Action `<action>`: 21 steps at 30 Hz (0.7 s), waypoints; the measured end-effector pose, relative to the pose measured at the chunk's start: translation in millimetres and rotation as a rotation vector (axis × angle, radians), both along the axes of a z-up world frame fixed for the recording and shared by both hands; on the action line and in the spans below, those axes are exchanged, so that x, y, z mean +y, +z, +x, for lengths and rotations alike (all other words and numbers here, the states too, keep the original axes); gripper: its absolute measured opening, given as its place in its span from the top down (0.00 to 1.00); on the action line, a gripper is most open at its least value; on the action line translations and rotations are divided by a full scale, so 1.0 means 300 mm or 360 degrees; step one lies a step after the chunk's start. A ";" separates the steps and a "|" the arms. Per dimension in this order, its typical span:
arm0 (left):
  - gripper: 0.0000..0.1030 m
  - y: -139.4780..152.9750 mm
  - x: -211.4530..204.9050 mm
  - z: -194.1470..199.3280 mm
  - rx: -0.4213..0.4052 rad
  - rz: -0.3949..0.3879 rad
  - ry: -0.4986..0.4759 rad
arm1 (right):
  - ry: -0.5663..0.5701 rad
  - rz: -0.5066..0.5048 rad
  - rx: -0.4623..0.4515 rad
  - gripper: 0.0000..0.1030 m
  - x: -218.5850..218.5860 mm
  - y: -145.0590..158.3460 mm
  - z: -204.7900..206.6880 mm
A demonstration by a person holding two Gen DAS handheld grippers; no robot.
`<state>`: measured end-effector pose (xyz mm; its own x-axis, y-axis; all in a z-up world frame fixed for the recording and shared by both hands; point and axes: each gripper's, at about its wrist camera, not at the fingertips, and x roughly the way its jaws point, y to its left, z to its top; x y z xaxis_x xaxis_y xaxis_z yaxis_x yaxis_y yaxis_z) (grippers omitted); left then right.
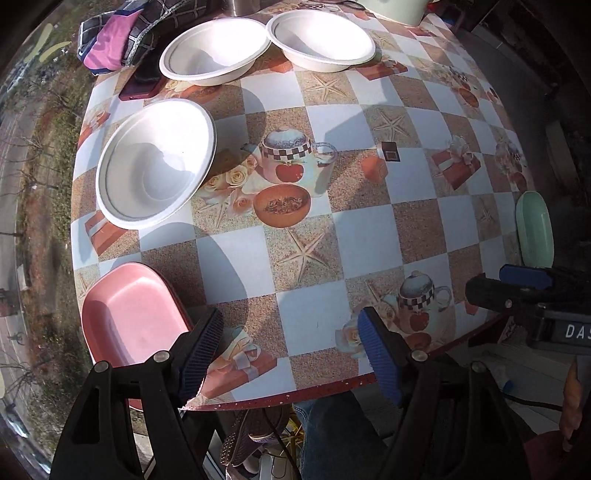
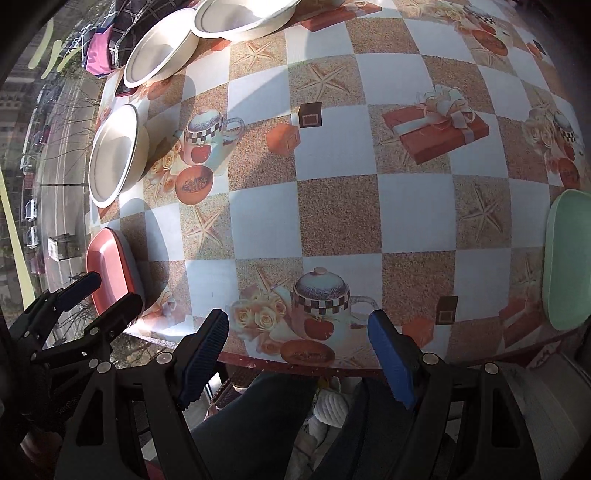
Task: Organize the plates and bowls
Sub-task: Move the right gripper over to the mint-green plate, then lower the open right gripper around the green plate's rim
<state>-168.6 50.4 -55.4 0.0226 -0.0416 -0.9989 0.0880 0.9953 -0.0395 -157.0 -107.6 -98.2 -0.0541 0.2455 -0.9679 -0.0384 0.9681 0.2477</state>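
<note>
Three white bowls stand on the checked table: a near one (image 1: 155, 162) at the left and two at the back (image 1: 216, 50) (image 1: 321, 38). A pink plate (image 1: 129, 314) lies at the near left edge, a green plate (image 1: 533, 229) at the right edge. My left gripper (image 1: 291, 350) is open and empty over the near edge, just right of the pink plate. My right gripper (image 2: 299, 354) is open and empty over the near edge, with the green plate (image 2: 569, 258) to its right and the pink plate (image 2: 110, 269) to its left. The left gripper (image 2: 99, 291) also shows in the right wrist view beside the pink plate.
A folded pink and checked cloth (image 1: 118, 37) and a dark phone (image 1: 142, 86) lie at the back left. A pale green container (image 1: 395, 9) stands at the back. The table edge (image 1: 295, 395) is just under the grippers, with the person's legs below.
</note>
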 end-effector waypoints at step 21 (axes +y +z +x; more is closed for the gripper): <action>0.24 -0.156 -0.924 0.148 0.0152 -0.0037 -0.0341 | -0.0399 -0.0412 -0.0060 0.23 -1.054 -0.012 0.053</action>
<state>-124.2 -226.6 -102.2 -0.0839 -0.0585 -0.9948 0.2919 0.9530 -0.0807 -141.1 -423.8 -102.0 0.0137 -0.0066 -0.9999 0.2040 0.9790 -0.0036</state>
